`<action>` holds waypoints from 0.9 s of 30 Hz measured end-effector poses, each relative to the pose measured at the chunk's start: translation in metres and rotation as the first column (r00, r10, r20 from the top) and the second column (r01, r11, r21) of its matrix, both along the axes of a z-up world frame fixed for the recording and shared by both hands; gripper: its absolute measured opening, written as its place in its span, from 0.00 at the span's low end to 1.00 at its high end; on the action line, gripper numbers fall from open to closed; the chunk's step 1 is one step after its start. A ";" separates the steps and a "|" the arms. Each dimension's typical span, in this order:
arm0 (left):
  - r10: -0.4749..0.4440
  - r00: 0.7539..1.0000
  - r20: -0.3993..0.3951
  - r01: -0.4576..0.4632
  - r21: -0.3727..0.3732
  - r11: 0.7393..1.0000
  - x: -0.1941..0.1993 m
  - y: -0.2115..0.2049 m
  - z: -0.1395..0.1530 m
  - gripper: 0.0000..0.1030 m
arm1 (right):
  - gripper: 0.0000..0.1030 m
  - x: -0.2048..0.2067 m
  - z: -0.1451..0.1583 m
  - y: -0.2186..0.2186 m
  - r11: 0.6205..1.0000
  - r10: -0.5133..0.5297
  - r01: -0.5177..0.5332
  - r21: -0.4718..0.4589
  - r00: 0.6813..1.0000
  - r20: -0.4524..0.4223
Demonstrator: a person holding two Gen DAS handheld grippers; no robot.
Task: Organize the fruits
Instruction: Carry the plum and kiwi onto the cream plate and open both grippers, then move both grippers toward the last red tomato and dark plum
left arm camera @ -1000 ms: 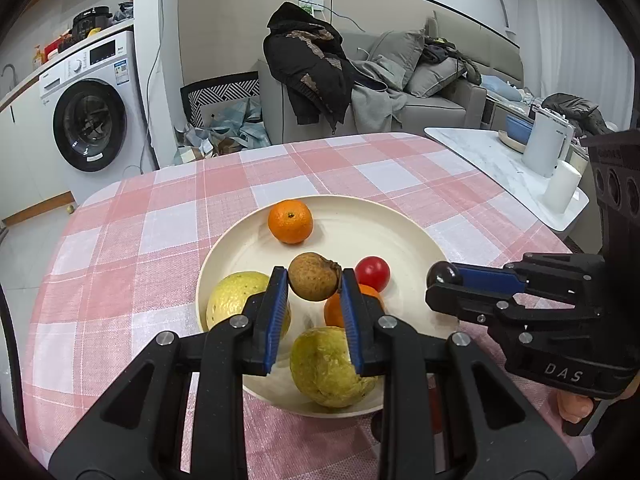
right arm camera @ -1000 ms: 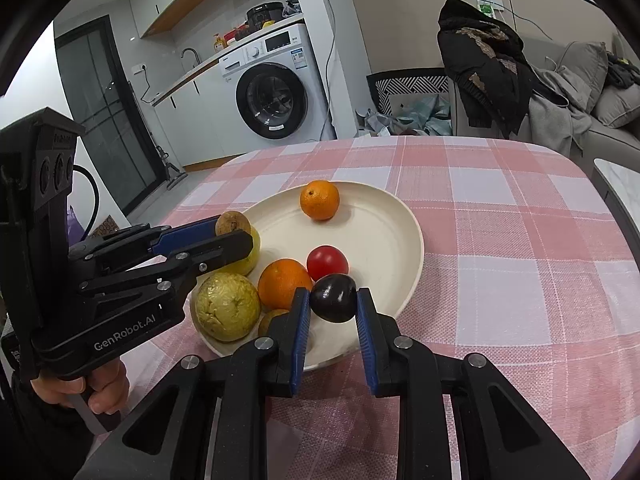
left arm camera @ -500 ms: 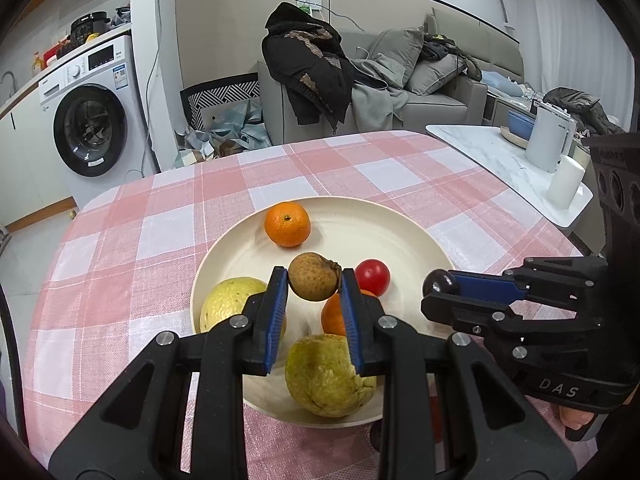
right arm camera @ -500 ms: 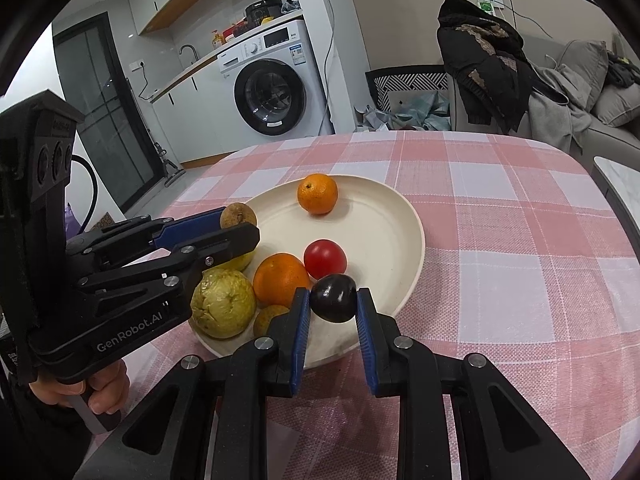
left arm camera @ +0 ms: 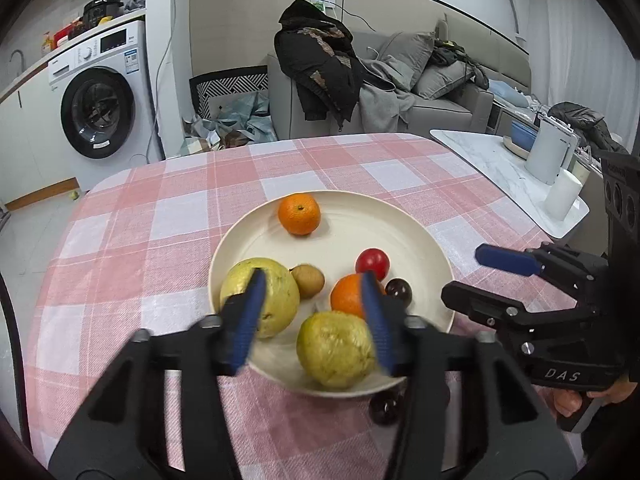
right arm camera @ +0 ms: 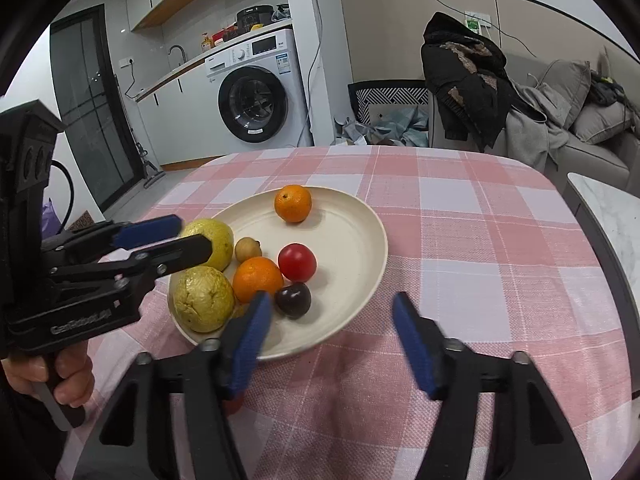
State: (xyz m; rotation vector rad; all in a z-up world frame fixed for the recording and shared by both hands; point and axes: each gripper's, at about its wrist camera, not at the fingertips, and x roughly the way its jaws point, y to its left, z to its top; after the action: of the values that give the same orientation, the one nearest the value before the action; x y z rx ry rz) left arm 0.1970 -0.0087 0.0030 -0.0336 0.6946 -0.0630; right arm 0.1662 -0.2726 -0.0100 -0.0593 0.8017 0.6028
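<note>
On the table (left arm camera: 152,216), covered with a pink and white checked cloth, a cream plate (left arm camera: 400,236) holds the fruit. The left tool (left arm camera: 312,320) hangs over the near edge of the plate; its jaws have just been opening and now stand apart with nothing gripped. The small brown fruit (left arm camera: 308,280) lies on the plate just beyond the tool's tips, between them in the left wrist view and free of both blue pads. To its left sits a large yellow-green fruit (left arm camera: 260,300), partly behind the left pad. A second yellow-green fruit (left arm camera: 336,348) lies at the near rim between the two fingers, and an orange (left arm camera: 348,296) sits just behind the right pad.

The right tool (right arm camera: 332,340) is at the near right edge of the plate. Its jaws have also just been opening and stand wide, holding nothing. The dark plum (right arm camera: 293,300) rests on the plate just beyond and to the right of the tool's left pad, not touching it. A red tomato (right arm camera: 297,262) sits just behind the plum, and another orange (right arm camera: 293,203) lies alone at the far side of the plate. In the left wrist view a further dark fruit (left arm camera: 384,408) lies on the cloth just off the plate's near rim.
</note>
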 end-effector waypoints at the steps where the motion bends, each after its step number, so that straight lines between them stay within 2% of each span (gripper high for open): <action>1: 0.003 1.000 0.013 -0.003 0.004 1.000 -0.006 0.000 0.002 0.69 | 0.81 -0.002 0.001 -0.002 1.000 0.003 -0.003 0.006 1.000 -0.003; 2: 0.002 1.000 0.025 -0.002 0.010 1.000 -0.011 0.000 0.004 0.77 | 0.86 -0.003 0.002 -0.003 1.000 0.007 -0.007 0.013 1.000 -0.006; 3: -0.003 0.999 0.033 0.003 0.018 1.000 -0.017 0.000 0.006 0.80 | 0.88 -0.005 0.004 -0.004 1.000 0.012 -0.011 0.016 1.000 -0.008; 4: -0.005 0.999 0.036 0.004 0.026 1.000 -0.022 -0.001 0.007 0.82 | 0.89 -0.006 0.005 -0.004 1.000 0.016 -0.016 0.017 1.000 -0.011; 6: -0.005 0.999 0.032 0.004 0.034 0.999 -0.032 -0.001 0.010 0.82 | 0.99 -0.009 0.007 -0.005 1.000 0.018 -0.018 0.016 1.000 -0.011; 9: -0.005 1.000 0.028 0.005 0.025 1.000 -0.045 0.000 0.013 0.89 | 1.00 -0.014 0.010 -0.005 0.999 0.032 -0.031 0.023 0.999 -0.008; 11: 0.002 0.999 0.034 -0.003 0.019 1.000 -0.054 0.002 0.016 0.99 | 1.00 -0.017 0.009 -0.004 0.999 0.043 -0.043 0.022 0.999 -0.024; 18: 0.011 0.999 0.047 -0.012 0.028 1.000 -0.078 0.002 0.017 0.99 | 1.00 -0.029 0.004 0.006 0.994 0.095 -0.096 -0.047 0.995 -0.032; 22: 0.002 0.999 0.045 -0.005 0.059 0.998 -0.083 -0.002 0.013 0.99 | 1.00 -0.033 -0.003 0.011 0.987 0.119 -0.123 -0.101 0.992 -0.046; 27: -0.003 1.000 0.025 0.002 0.058 0.998 -0.084 0.000 0.008 0.99 | 1.00 -0.039 -0.006 0.017 0.977 0.161 -0.168 -0.134 0.985 -0.062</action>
State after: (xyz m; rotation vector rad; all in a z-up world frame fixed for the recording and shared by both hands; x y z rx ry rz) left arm 0.1133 -0.0089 0.0110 0.0239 0.6711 -0.0453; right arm 0.1271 -0.2559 -0.0160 -0.2407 0.8937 0.7063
